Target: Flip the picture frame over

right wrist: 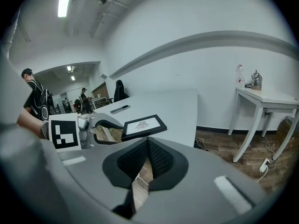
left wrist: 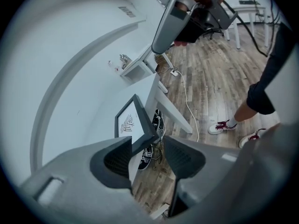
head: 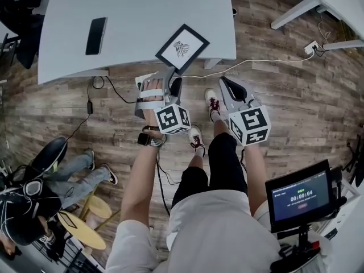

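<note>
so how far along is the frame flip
Nothing looks done: the picture frame lies face up near the table edge, drawing showing. In hand: the left gripper is open at the frame's corner, pads not pressing on it; the right gripper is shut and empty. Left: grip, lift, turn it over, set it down.

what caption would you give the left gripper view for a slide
Open left gripper poised at a corner of the picture frame at the white table edge, fingers apart
</note>
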